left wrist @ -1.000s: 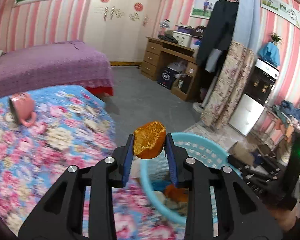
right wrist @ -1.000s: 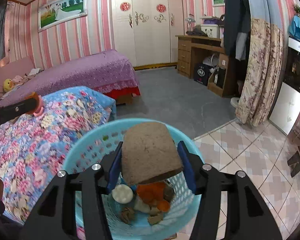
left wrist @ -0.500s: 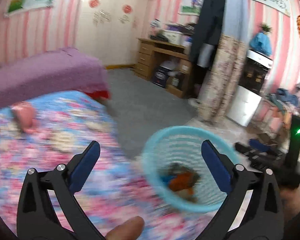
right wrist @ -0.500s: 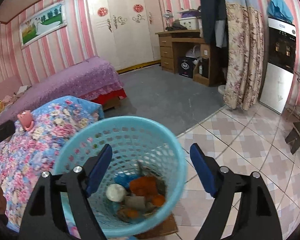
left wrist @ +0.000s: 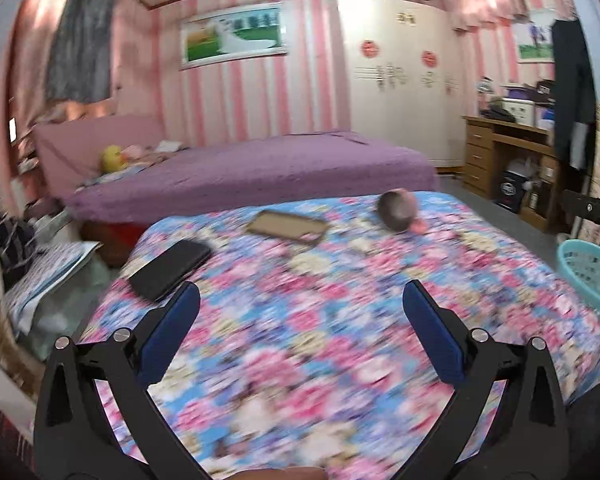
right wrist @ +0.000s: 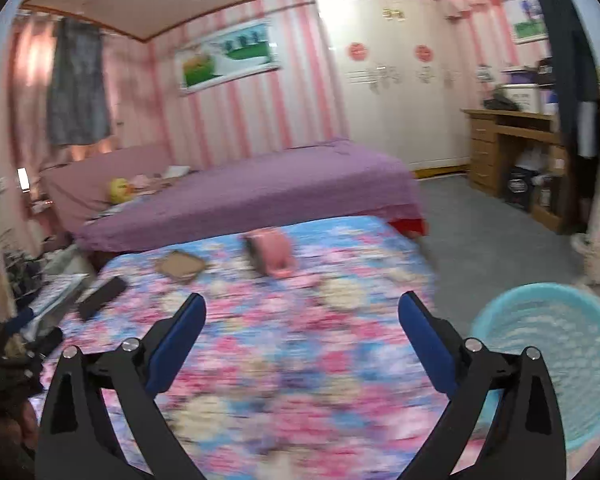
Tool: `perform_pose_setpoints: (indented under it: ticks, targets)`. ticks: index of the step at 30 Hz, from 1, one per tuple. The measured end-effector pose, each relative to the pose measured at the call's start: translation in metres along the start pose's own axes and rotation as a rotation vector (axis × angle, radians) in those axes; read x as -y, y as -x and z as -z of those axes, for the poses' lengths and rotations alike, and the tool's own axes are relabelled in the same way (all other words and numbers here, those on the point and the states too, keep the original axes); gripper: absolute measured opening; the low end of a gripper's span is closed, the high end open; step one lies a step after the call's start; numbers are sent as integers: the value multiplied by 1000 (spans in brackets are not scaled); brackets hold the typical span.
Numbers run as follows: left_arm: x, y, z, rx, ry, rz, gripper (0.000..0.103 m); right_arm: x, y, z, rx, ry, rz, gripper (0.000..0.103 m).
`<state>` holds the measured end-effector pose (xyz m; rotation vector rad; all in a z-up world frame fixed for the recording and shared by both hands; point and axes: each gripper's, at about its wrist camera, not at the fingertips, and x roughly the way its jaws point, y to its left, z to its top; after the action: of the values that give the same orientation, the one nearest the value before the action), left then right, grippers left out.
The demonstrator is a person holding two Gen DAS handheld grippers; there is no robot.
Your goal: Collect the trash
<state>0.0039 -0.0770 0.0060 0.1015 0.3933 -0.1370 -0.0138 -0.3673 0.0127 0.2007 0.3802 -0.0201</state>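
Note:
My left gripper [left wrist: 300, 300] is open and empty above the floral bedspread [left wrist: 340, 300]. My right gripper [right wrist: 302, 314] is also open and empty above the same bedspread [right wrist: 300, 340]. The light blue trash basket [right wrist: 556, 360] stands on the floor off the bed's right side; only its rim shows at the right edge of the left wrist view [left wrist: 592, 276]. Its contents are hidden from here. No loose trash is clear on the blurred bedspread.
A pink mug [left wrist: 398, 210] [right wrist: 270, 254] lies on its side at the far end of the bedspread. A flat brown tray [left wrist: 288, 226] [right wrist: 180, 266] and a black case [left wrist: 170, 268] [right wrist: 102, 296] lie to its left. A purple bed [left wrist: 240, 172] is behind.
Both grippers opened over the basket and let go of the orange peel and the brown piece. Both have since swung left, away from the basket, to face the bedspread.

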Motion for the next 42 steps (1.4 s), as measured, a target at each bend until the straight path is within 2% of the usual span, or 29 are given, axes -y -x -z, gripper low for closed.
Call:
perform_pose_setpoints:
  ticks: [3,5,7,9,15,23,29,42]
  targets:
    - [-24,1,14,-3,34,-17,98,-28,-14,24,-41,58,-21,95]
    - [-37,-2,26,-22,65,-14,98,-36,-21,37,-70,67,-4,95]
    - [-49,0,28,-20,101,2,98,-38,-23,37,-63,61,-12,95]
    - [-57,2,28,-2,120,-6,98,-42,-24,39,-50,73,17,95]
    - [-66,-10,32,-29,183,14,98,-55,-30,42,-58,106,7,95]
    - [-56,-10,31,-27,140,18,98,-64,-28,43,-50,172,-2,96]
    - [-51,-13,30,-36,136,7,98,-56,-27,42,-56,153,14,96]
    - [-53,-15,32,-51,148,-2,98,-42,-22,40,-44,113,115,97]
